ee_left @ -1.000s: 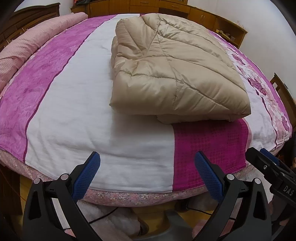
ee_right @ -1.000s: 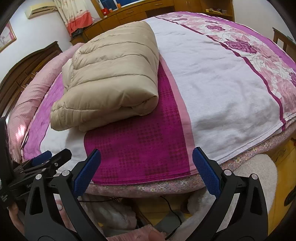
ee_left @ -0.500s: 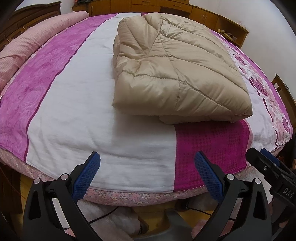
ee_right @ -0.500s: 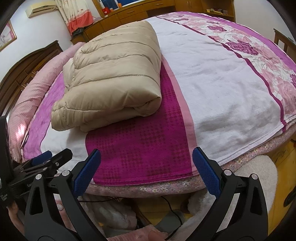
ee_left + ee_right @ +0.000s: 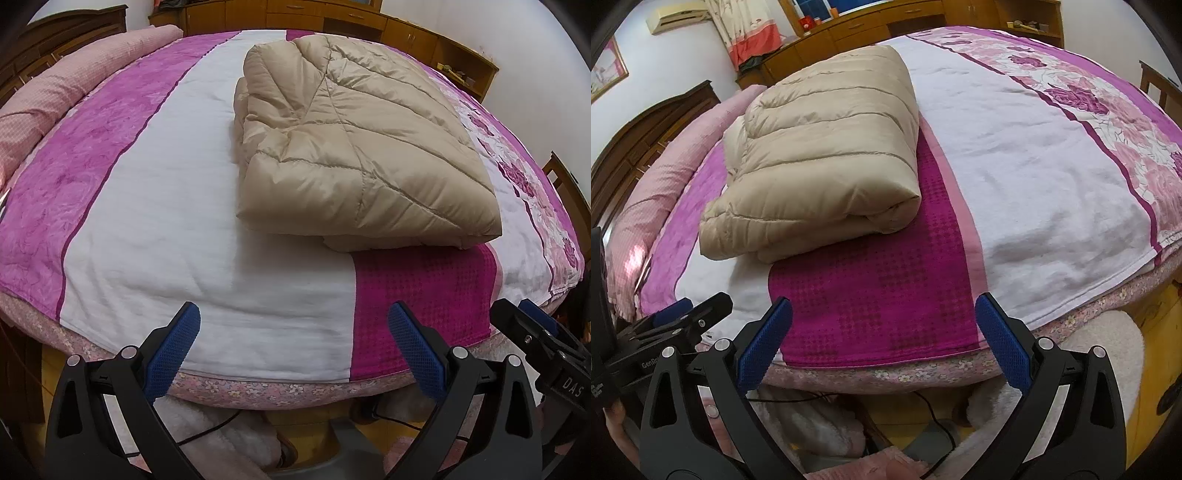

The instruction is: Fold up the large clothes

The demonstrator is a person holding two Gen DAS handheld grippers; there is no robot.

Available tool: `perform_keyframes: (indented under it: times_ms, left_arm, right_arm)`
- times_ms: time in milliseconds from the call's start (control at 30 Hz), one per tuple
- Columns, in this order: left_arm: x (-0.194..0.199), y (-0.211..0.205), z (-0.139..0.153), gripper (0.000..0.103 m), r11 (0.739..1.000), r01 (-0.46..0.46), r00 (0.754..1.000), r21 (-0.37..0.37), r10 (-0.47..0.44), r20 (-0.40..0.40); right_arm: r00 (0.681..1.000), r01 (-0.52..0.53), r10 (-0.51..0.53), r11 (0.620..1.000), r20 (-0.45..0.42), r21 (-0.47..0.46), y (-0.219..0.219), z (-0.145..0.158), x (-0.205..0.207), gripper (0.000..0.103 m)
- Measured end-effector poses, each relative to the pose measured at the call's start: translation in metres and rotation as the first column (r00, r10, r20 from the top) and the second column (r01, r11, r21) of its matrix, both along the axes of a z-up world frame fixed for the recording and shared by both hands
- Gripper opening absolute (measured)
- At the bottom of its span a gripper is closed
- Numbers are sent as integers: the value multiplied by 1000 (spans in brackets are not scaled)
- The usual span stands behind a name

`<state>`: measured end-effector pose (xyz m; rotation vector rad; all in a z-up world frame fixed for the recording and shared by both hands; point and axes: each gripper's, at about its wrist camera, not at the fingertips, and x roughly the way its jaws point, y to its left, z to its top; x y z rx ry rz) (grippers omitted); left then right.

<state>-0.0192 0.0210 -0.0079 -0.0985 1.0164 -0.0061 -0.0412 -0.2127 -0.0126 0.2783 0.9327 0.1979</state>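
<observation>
The puffy beige quilted coat (image 5: 354, 147) lies folded on the pink-and-white bed (image 5: 184, 236). Both hand-held grippers, left (image 5: 293, 347) and right (image 5: 882, 343), hang wide apart, empty. Folding looks done; next maybe pat it flat.

A folded beige puffer coat (image 5: 354, 147) lies on the bed (image 5: 184, 229), resting mostly on the white band of the cover, with its near right corner over a magenta patterned patch (image 5: 424, 291). The left tool (image 5: 291, 339) sits low at the foot of the bed, its blue-padded fingers (image 5: 177, 343) spread wide with nothing between them, well apart from the coat. Part of the right tool (image 5: 535, 339) pokes in at the lower right edge. A long pink bolster (image 5: 66, 92) runs along the left side. Wooden cabinets (image 5: 332, 14) line the far wall.
</observation>
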Motion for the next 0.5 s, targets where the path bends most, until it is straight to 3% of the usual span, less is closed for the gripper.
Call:
perform_keyframes:
  times_ms: [500]
  left_arm:
    - [-1, 1, -1, 97, 1000, -5, 1000, 1, 5, -4]
  right_arm:
    - [1000, -4, 4, 1000, -2, 0, 3, 0, -1, 98]
